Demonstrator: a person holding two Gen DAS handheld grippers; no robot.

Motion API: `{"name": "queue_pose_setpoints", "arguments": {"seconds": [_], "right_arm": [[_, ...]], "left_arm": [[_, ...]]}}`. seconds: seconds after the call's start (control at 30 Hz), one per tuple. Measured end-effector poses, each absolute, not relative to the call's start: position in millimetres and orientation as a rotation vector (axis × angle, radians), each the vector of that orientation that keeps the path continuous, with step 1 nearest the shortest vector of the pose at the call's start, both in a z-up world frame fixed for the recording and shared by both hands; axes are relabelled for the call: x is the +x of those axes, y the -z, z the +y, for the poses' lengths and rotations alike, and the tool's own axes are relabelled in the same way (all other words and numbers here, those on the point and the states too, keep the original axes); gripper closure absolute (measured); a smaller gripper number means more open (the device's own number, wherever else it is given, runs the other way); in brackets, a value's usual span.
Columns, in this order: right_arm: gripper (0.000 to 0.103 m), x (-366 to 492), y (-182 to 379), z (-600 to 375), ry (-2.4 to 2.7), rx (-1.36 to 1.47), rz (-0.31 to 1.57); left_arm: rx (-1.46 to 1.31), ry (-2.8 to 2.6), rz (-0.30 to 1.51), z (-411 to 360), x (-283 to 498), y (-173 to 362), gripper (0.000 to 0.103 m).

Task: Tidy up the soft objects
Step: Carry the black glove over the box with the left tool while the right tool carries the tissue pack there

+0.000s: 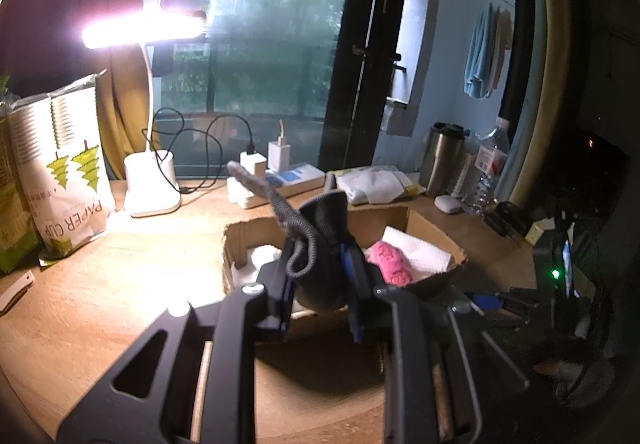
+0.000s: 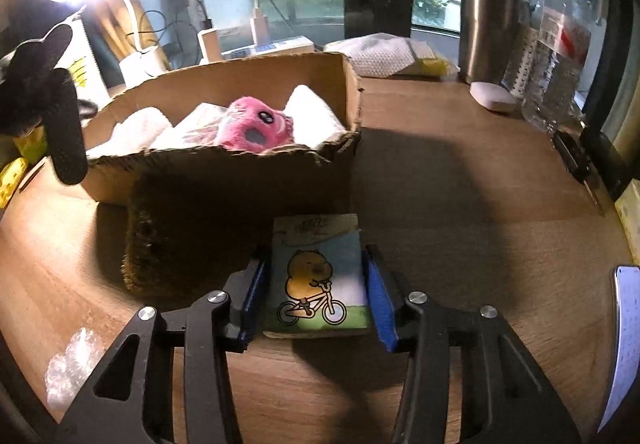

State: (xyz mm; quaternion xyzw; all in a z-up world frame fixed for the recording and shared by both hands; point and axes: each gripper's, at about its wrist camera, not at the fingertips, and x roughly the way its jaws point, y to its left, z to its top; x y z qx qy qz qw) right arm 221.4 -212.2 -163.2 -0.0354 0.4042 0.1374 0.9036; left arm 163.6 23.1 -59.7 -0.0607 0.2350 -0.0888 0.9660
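My left gripper [image 1: 318, 284] is shut on a dark grey knitted glove [image 1: 320, 244] and holds it above the near edge of a cardboard box [image 1: 432, 220]. The glove also shows at the far left of the right wrist view [image 2: 60, 112]. The box [image 2: 224, 172] holds a pink plush toy [image 2: 256, 124] and white cloths [image 2: 312, 108]. My right gripper [image 2: 316, 284] rests on the wooden desk with its fingers on both sides of a tissue pack with a cartoon bear on a bicycle [image 2: 316, 276]. A brown sponge [image 2: 176, 236] lies left of the pack, against the box.
A lit desk lamp [image 1: 148, 180], a paper cup bag [image 1: 68, 172], chargers with cables [image 1: 256, 164], a steel tumbler [image 2: 488, 28], a water bottle [image 2: 556, 56] and a white case [image 2: 492, 96] line the desk's back. A phone [image 2: 628, 328] lies at the right.
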Motion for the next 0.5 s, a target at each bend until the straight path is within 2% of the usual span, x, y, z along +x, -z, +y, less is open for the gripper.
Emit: {"name": "queue_pose_setpoints", "arguments": {"seconds": [0.5], "right_arm": [[0.055,192.1,85.5,-203.7,-0.367,-0.068,0.618]], "left_arm": [[-0.088,0.181,0.45,11.7,168.2,39.8,0.081]]}}
